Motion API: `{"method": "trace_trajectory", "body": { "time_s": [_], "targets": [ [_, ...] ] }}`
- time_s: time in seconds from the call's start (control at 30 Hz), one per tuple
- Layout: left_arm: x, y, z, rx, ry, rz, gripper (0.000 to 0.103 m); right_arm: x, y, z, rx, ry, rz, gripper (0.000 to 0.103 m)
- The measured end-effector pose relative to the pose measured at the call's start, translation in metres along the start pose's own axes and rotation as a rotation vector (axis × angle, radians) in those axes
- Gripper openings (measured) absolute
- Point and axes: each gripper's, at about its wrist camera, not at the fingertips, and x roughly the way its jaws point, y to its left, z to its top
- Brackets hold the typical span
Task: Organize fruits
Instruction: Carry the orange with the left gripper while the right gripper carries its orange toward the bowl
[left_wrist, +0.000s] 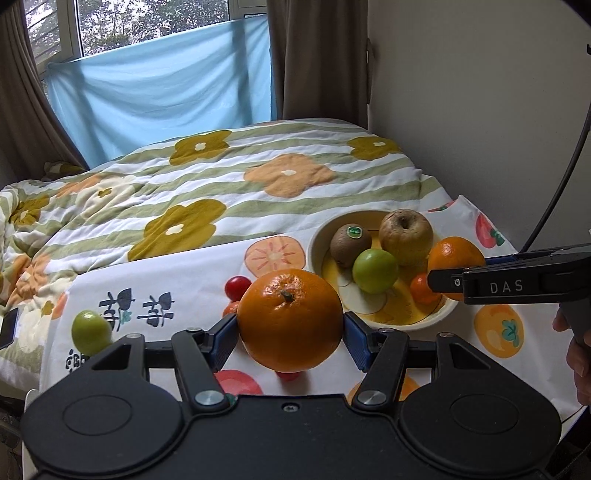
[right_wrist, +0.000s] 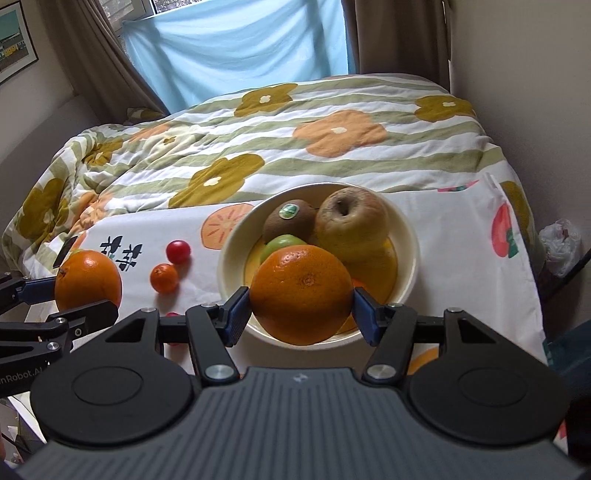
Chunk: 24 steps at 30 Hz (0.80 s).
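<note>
My left gripper (left_wrist: 291, 332) is shut on a large orange (left_wrist: 290, 319), held above the printed cloth to the left of the cream bowl (left_wrist: 417, 323). My right gripper (right_wrist: 300, 314) is shut on a second orange (right_wrist: 301, 293), held over the near side of the same bowl (right_wrist: 408, 236). Inside the bowl lie a kiwi (right_wrist: 289, 220), a brownish apple (right_wrist: 352, 221) and a green fruit (right_wrist: 282, 244). In the left wrist view the right gripper (left_wrist: 458, 277) and its orange (left_wrist: 452, 254) show at the right. In the right wrist view the left gripper (right_wrist: 79, 297) and its orange (right_wrist: 88, 280) show at the left.
On the fruit-print cloth (right_wrist: 454, 229) lie a red cherry tomato (right_wrist: 178, 251) and a small tangerine (right_wrist: 164, 277) left of the bowl, and a green fruit (left_wrist: 90, 332) at the far left. A flowered quilt (left_wrist: 221, 184) covers the bed behind. A wall stands at the right.
</note>
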Motion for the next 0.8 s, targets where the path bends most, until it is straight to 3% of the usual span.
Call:
{"method": "trace_trajectory", "body": {
  "time_s": [0.47,0.8],
  "targets": [
    [0.057,-0.067,0.015,0.052,0.052,-0.047,0.065,0.011,-0.062,-0.001,-0.011,0.007,-0.028,0.074],
    [0.091,-0.084,0.016,0.065,0.105,-0.042,0.065,0.020,-0.084,0.000,0.000,0.007,-0.039,0.074]
  ]
}}
